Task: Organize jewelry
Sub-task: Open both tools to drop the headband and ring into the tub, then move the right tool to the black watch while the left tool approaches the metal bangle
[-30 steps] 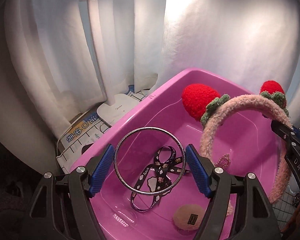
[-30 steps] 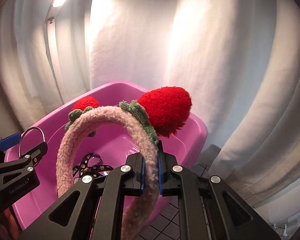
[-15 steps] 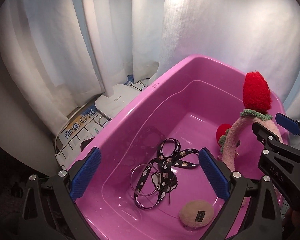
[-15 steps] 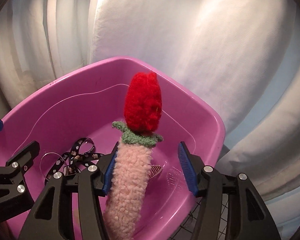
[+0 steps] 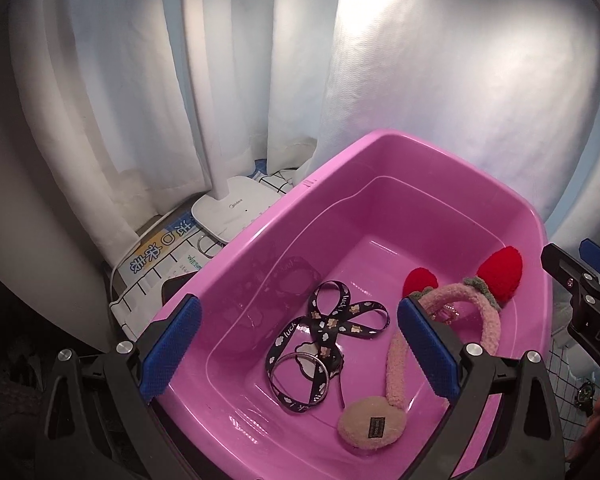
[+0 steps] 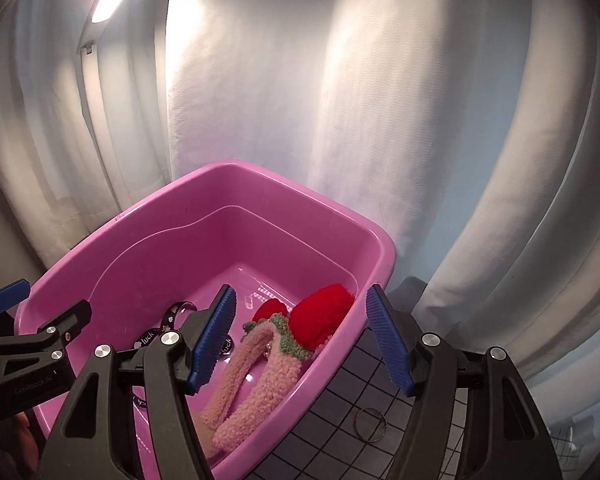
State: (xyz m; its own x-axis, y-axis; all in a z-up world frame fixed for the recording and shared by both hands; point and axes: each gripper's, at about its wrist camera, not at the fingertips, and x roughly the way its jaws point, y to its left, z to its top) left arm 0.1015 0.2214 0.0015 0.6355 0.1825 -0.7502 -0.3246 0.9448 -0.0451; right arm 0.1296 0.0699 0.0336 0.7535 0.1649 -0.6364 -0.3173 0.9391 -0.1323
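Hovering over a pink tub (image 5: 440,168), both grippers are spread wide and hold nothing.

On the tub floor lie a fuzzy pink headband (image 5: 490,320) with two red strawberry pompoms, a black printed ribbon (image 5: 336,320), a thin metal bangle (image 5: 300,370) resting on the ribbon, and a round beige puff (image 5: 372,424) at the near end, touching the headband's tip. Left gripper (image 5: 298,354) sits above the near rim; right gripper (image 6: 302,336) is over the tub's right side, the headband (image 6: 256,364) below it. Outside the tub, a small ring (image 6: 370,426) lies on the checked mat (image 6: 340,420), near right.
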